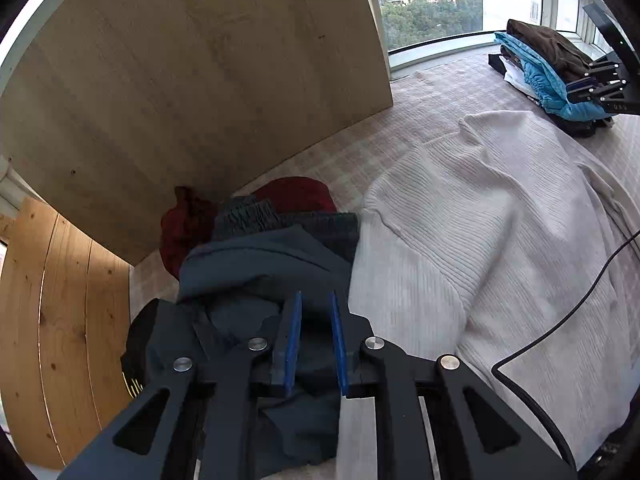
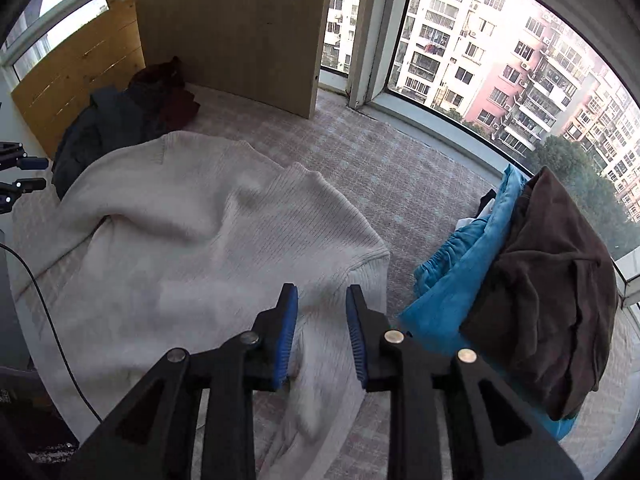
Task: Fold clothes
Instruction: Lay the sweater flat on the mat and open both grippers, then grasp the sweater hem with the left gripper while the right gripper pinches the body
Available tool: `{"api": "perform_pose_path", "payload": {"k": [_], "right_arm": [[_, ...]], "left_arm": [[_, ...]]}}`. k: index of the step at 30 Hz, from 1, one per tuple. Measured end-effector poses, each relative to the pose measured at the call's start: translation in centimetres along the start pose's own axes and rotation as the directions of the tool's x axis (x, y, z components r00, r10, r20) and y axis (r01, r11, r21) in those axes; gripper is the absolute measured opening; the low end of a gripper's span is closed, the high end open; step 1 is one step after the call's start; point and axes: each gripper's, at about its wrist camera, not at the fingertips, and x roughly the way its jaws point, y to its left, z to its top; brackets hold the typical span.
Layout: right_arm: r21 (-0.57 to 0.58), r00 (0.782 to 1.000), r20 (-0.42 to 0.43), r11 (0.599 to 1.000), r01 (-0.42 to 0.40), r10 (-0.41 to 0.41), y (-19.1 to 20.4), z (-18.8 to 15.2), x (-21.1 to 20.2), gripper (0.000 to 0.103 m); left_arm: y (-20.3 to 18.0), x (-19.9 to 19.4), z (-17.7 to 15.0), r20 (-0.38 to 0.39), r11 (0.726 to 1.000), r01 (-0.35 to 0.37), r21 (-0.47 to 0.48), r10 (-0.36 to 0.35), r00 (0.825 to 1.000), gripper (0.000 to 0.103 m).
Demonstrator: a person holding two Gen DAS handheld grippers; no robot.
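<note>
A cream ribbed sweater (image 2: 208, 240) lies spread and rumpled on the checked surface (image 2: 400, 168); it also shows in the left wrist view (image 1: 480, 220). My right gripper (image 2: 322, 292) is open and empty, hovering over the sweater's right edge. My left gripper (image 1: 316, 300) is open and empty above a heap of dark blue, grey and red clothes (image 1: 260, 248), just left of the sweater. The right gripper also shows far off in the left wrist view (image 1: 580, 88), and the left gripper at the left edge of the right wrist view (image 2: 28, 174).
A stack of folded clothes, brown on top of blue (image 2: 520, 280), stands at the right, also seen at the back in the left wrist view (image 1: 552, 68). A pale wooden panel (image 1: 180, 80) rises behind the heap. A black cable (image 1: 560, 320) crosses the sweater. Windows (image 2: 500, 60) line the back.
</note>
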Motion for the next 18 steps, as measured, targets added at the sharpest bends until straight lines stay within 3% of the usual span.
{"api": "perform_pose_path", "payload": {"k": [2,5,9,11,13,16,18], "right_arm": [[-0.049,0.998,0.019,0.997,-0.067,0.068,3.3,0.3,-0.8,0.034],[-0.139,0.979,0.049,0.972,-0.191,0.200,9.2,2.5,0.2,0.039],[-0.266,0.966,0.065,0.938,-0.225,0.250,16.1,7.5,4.4,0.041],[-0.341,0.973,0.074,0.922,-0.181,0.218,18.8,10.4,7.5,0.041],[-0.377,0.979,0.036,0.910,-0.175,0.203,20.5,12.9,10.8,0.041],[-0.430,0.976,-0.023,0.879,-0.204,0.216,22.1,15.7,14.7,0.041],[-0.488,0.976,-0.042,0.848,-0.205,0.212,23.0,16.9,16.5,0.041]], "left_arm": [[-1.6,-2.5,-5.0,-0.002,0.993,0.097,-0.071,-0.097,0.995,0.032],[-5.0,-4.6,-12.7,-0.022,0.965,0.186,-0.188,-0.193,0.981,0.034],[-9.7,-4.5,-19.6,-0.056,0.905,0.258,-0.339,-0.293,0.954,0.034],[-11.2,-4.2,-21.5,-0.092,0.904,0.226,-0.362,-0.276,0.957,0.034],[-11.2,-4.4,-23.1,-0.100,0.908,0.163,-0.387,-0.216,0.971,0.034],[-8.6,-5.2,-26.3,-0.099,0.849,0.093,-0.521,-0.168,0.981,0.039],[-8.0,-6.0,-28.0,-0.108,0.820,0.085,-0.566,-0.177,0.978,0.039]]}}
